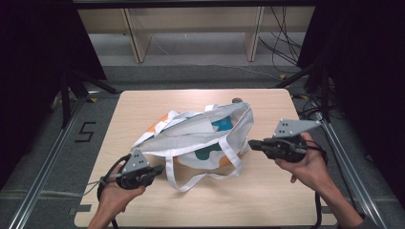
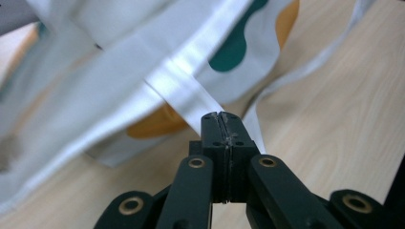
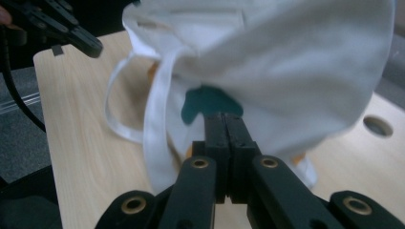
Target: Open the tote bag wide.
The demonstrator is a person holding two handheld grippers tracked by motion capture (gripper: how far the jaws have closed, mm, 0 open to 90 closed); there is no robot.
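Bag: a white tote bag (image 1: 203, 136) with teal and orange shapes printed on it lies in the middle of the high view, on the wooden table (image 1: 267, 200). Its mouth is pulled open and faces the bottom of the frame, with the rim lifted between the two grippers.
Bag handle: a white strap loop (image 1: 191, 181) droops from the front rim onto the table, just below the middle of the high view.
Left gripper: the left gripper (image 1: 161, 169) sits at lower left of the high view. In the left gripper view its jaws are pressed together on the white strap where it meets the bag's rim (image 2: 188, 93), at centre frame.
Right gripper: the right gripper (image 1: 251, 143) sits at centre right of the high view, at the bag's right edge. In the right gripper view its jaws are closed on the bag's cloth (image 3: 286, 71), which bulges over the upper right of the frame.
Hands: the left hand (image 1: 114, 195) comes in at bottom left of the high view, and the right hand (image 1: 310, 169) at lower right.
Table hole: a round hole (image 3: 378, 126) shows in the tabletop at right of the right gripper view, beside the bag.
Floor: a black figure 5 (image 1: 86, 131) is marked on the grey floor at left of the high view.
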